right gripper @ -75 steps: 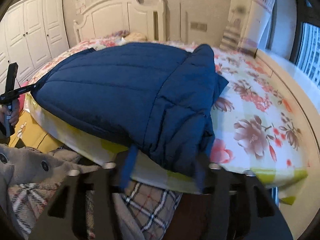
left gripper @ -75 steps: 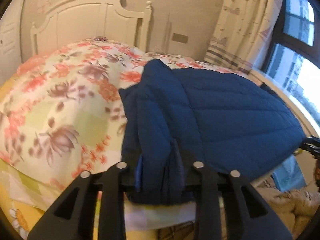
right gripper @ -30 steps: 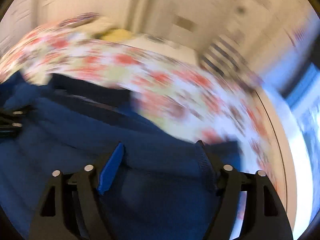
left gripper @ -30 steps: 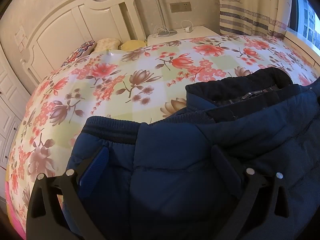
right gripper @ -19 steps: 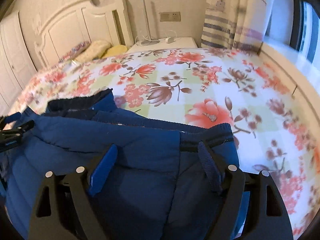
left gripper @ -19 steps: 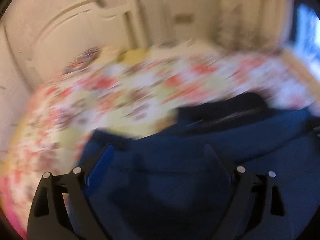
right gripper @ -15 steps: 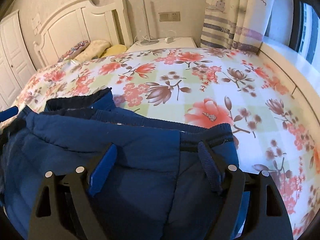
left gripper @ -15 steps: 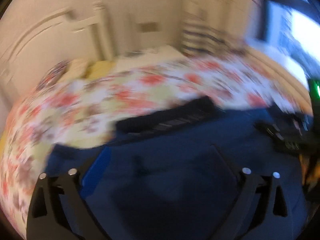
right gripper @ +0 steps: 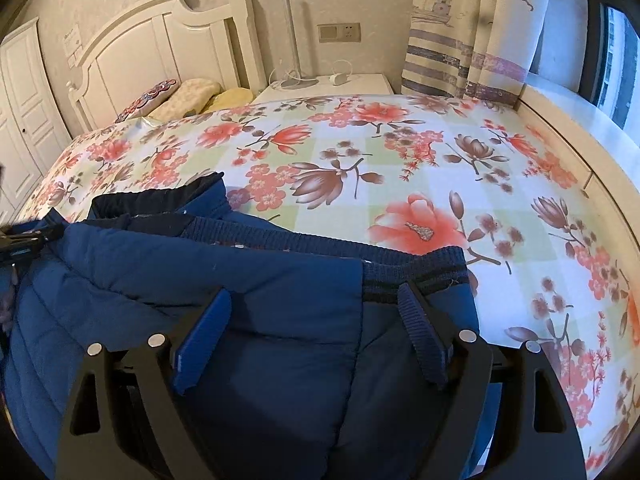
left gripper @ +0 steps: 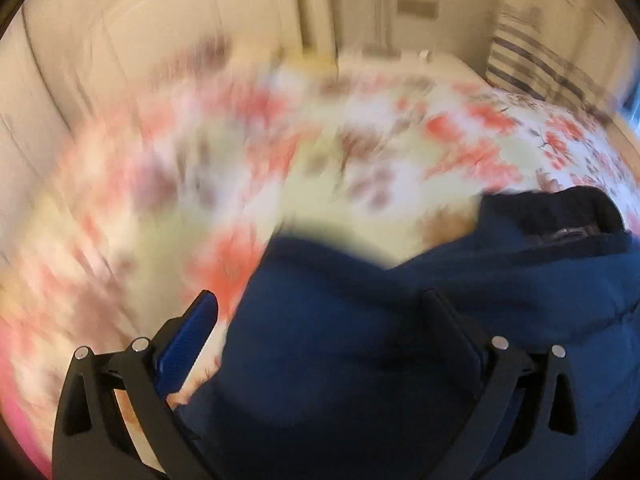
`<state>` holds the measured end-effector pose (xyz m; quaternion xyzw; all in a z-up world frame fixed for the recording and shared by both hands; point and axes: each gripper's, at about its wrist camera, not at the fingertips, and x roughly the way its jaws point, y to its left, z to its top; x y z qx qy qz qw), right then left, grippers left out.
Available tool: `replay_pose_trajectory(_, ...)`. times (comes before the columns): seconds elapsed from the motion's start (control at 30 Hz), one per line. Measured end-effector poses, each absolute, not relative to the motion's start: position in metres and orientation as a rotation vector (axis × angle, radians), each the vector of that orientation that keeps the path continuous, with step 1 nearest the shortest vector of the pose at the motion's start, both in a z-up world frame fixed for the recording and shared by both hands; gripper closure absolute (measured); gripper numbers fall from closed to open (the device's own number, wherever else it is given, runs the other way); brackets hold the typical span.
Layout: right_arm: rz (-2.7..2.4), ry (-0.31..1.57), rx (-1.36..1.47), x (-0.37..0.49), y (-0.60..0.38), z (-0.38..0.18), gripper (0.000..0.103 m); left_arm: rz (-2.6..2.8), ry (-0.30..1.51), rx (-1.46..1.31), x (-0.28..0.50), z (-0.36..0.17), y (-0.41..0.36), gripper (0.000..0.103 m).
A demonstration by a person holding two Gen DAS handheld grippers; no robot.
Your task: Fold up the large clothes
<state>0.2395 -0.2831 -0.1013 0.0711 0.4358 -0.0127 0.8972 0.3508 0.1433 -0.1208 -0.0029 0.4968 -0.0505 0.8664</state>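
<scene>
A dark blue quilted jacket [right gripper: 248, 280] lies folded on the floral bedsheet [right gripper: 400, 168], with its ribbed hem and dark collar toward the headboard. My right gripper [right gripper: 312, 312] is open, its fingers spread wide over the jacket's right part near the ribbed hem. The left wrist view is blurred by motion. There my left gripper [left gripper: 320, 316] is open over the jacket's left edge [left gripper: 360, 340], with its blue-padded left finger [left gripper: 188, 340] over bare sheet. The left gripper also shows at the left edge of the right wrist view [right gripper: 20, 240].
A white headboard [right gripper: 160, 52] and pillows [right gripper: 188, 96] are at the far end of the bed. A white nightstand [right gripper: 352, 80] with a lamp base and a striped curtain [right gripper: 460, 40] stand at the back right. A white wardrobe [right gripper: 16, 108] is at the left.
Both grippers carried the jacket's lower half up over the bed and let go, so they now stand open. The left gripper is swinging left; the right is still.
</scene>
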Motion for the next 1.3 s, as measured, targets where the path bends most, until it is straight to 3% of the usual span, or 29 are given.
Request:
replay_pose_trajectory(0.07,-0.026,0.902,0.143,0.239,-0.284,-0.101,0.025,-0.141,1.05,-0.1,0.351,-0.127,0.155,0.002)
replay_pose_trajectory(0.27,-0.055,0.926,0.112,0.239,-0.28,-0.098,0.025,-0.104,1.006,-0.039,0.344,-0.126,0.144,0.002)
replay_pose_trajectory(0.4,-0.171,0.826,-0.071,0.213,-0.226,-0.054,0.024,-0.05,0.959,0.03,0.343,-0.119,0.141,0.002)
replay_pose_trajectory(0.5,-0.04,0.755,-0.272,0.181,-0.148,-0.026,0.01,-0.023,0.94,0.079,0.34,-0.116,0.138,0.002)
replay_pose_trajectory(0.63,0.161,0.792,-0.355,0.161,-0.086,-0.033,0.009,-0.011,0.932,0.101,0.339,-0.114,0.137,0.002)
replay_pose_trajectory(0.73,0.233,0.877,-0.37,0.167,-0.07,-0.07,0.008,-0.012,0.932,0.096,0.339,-0.114,0.137,0.002)
replay_pose_trajectory(0.83,0.239,0.932,-0.189,0.175,-0.103,-0.071,0.005,-0.012,0.929,0.085,0.338,-0.113,0.139,0.002)
replay_pose_trajectory(0.93,0.048,0.848,-0.196,0.161,-0.148,-0.052,0.005,-0.011,0.927,0.085,0.338,-0.114,0.141,0.002)
replay_pose_trajectory(1.03,-0.161,0.882,-0.108,0.154,-0.226,-0.064,0.005,-0.009,0.925,0.089,0.338,-0.113,0.141,0.002)
replay_pose_trajectory(1.17,-0.045,0.928,0.287,0.144,-0.303,-0.104,0.006,0.026,0.894,0.142,0.334,-0.107,0.133,0.003)
replay_pose_trajectory(1.23,-0.064,0.921,0.243,0.145,-0.298,-0.104,0.006,0.103,0.781,0.227,0.312,-0.086,0.118,0.01)
replay_pose_trajectory(1.3,-0.092,0.913,0.179,0.146,-0.291,-0.102,0.006,0.04,0.69,0.186,0.278,-0.057,0.102,0.01)
